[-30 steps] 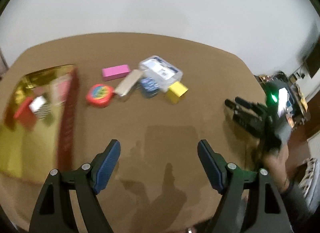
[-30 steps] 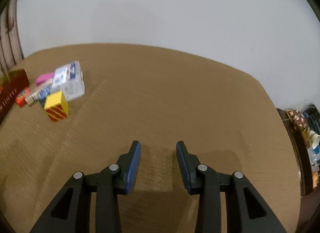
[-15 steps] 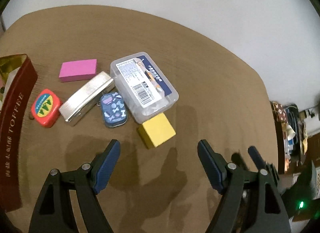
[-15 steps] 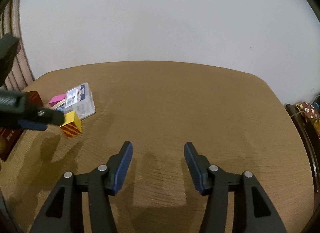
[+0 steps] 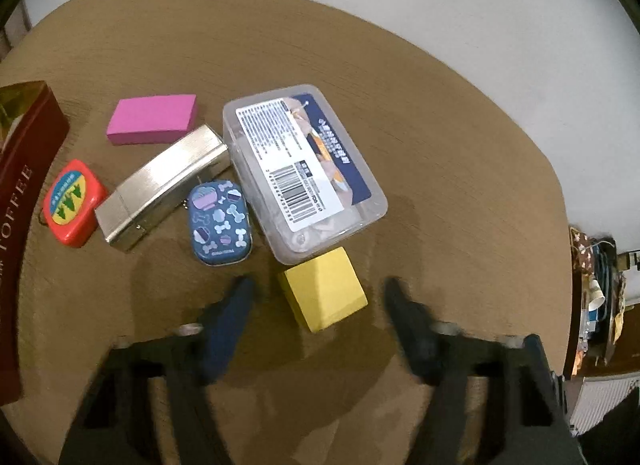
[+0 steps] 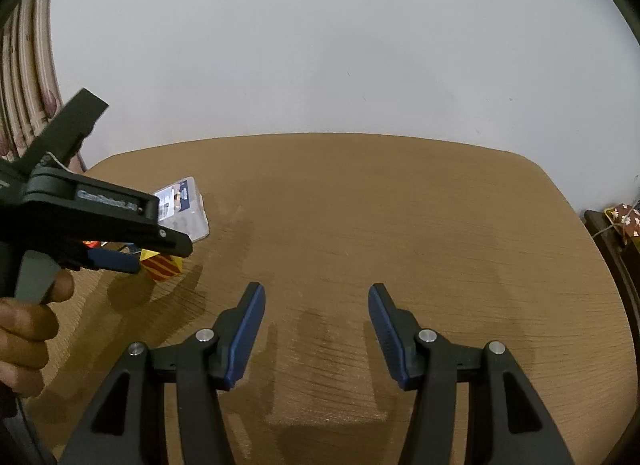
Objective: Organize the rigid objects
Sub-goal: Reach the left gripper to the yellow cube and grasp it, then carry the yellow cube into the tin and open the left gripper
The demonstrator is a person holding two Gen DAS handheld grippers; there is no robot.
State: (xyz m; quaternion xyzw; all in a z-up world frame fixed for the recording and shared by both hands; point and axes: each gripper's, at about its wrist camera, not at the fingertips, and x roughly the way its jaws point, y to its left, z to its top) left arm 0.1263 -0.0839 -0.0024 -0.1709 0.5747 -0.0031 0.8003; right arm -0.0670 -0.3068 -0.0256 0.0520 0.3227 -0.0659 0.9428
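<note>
On a brown desk (image 5: 440, 137), the left hand-held gripper (image 5: 320, 301) points down over a yellow block (image 5: 324, 293), its jaws closing with the block between the blurred fingers, pads not yet seen to press on it. The block lies at the desk's near centre, touching a clear plastic box (image 5: 304, 169) at its 12 o'clock. At 10 o'clock lie a blue patterned tin (image 5: 220, 221), a silver case (image 5: 160, 189), a pink block (image 5: 152, 119) and a red tape measure (image 5: 72, 203); a red toffee box (image 5: 24, 185) sits at 9. The right hand-held gripper (image 6: 316, 329) hovers released, empty, over bare desk.
</note>
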